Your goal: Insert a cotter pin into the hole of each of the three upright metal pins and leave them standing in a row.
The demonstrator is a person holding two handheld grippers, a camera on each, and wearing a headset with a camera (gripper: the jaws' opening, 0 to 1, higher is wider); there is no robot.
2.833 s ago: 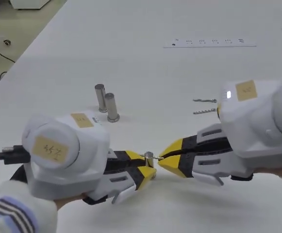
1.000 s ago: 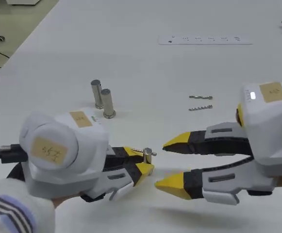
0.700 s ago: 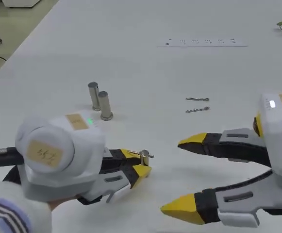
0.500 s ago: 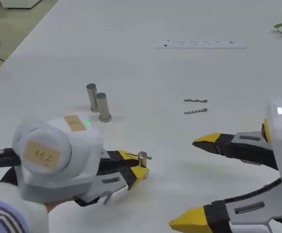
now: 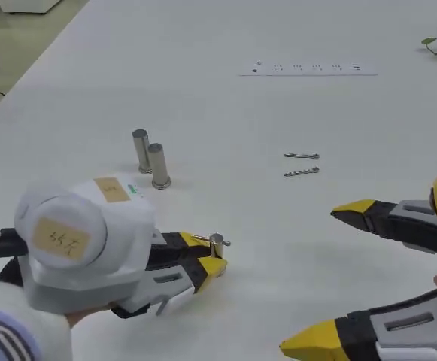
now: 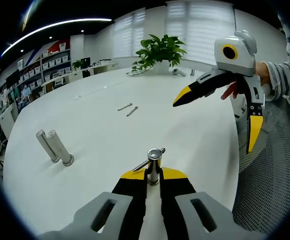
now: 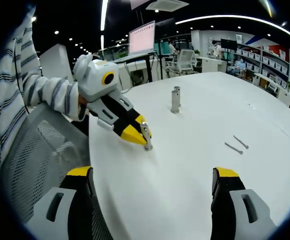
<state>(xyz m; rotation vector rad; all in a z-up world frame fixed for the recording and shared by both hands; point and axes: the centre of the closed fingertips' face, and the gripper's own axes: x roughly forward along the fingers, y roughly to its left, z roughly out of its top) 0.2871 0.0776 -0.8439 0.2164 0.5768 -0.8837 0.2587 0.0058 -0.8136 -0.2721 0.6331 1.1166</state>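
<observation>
The right gripper [image 5: 308, 280], black with yellow tips, has been drawn back from the left gripper [image 5: 214, 256], and its jaws have been spread wide with nothing held. The left jaws are closed on one short upright steel pin [image 6: 154, 167], low at the white table [image 5: 226, 105] — a thin cotter pin [image 6: 144, 162] is seen through its head. Two further steel pins [image 5: 158, 167] are stood just beside each other beyond. Two loose cotter pins [image 5: 301, 172] are laid well apart from them. Two tan stickers [image 5: 59, 239] on the left gripper carry handwriting that cannot be read. A potted green plant [image 6: 157, 50] is shown in the left gripper view — a lit monitor [image 7: 141, 37] in the right gripper view.
</observation>
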